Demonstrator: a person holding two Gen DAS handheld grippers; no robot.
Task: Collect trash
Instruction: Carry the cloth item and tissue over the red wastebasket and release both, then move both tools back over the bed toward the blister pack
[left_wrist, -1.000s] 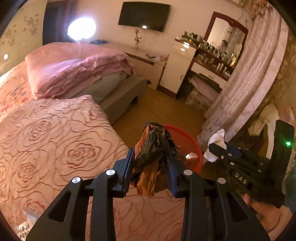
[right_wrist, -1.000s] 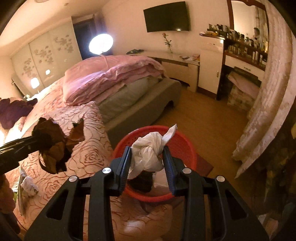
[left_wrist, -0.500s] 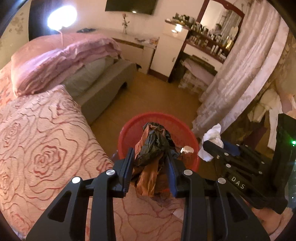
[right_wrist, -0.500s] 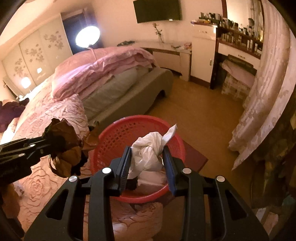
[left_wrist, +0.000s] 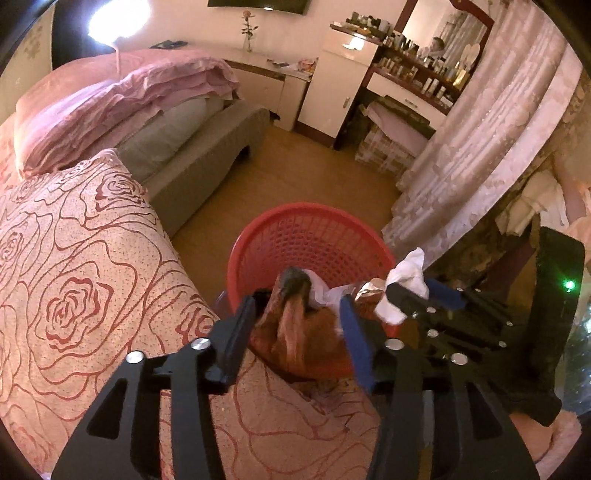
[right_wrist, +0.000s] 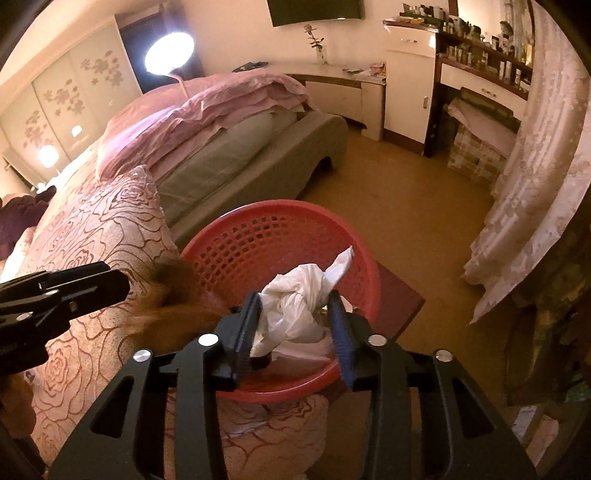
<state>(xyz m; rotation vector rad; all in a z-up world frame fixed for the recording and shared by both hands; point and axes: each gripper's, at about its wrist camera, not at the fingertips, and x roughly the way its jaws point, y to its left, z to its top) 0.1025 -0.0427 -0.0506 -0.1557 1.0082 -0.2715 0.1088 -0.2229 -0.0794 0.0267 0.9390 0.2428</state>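
Left gripper (left_wrist: 301, 328): jaws just opened, pads off the brown wrapper (left_wrist: 295, 332), which hangs blurred between the fingers above the red basket (left_wrist: 314, 229). Right gripper (right_wrist: 295, 325): jaws just opened wider; white crumpled bag (right_wrist: 295, 310) sits between the fingers, touching the left pad, clear of the right, over the same basket. Rose-patterned bedspread (left_wrist: 74, 277) lies left of both.

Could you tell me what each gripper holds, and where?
Both grippers just opened. Left gripper: brown wrapper falling free. Right gripper: white crumpled wad's middle between jaws, grip uncertain.
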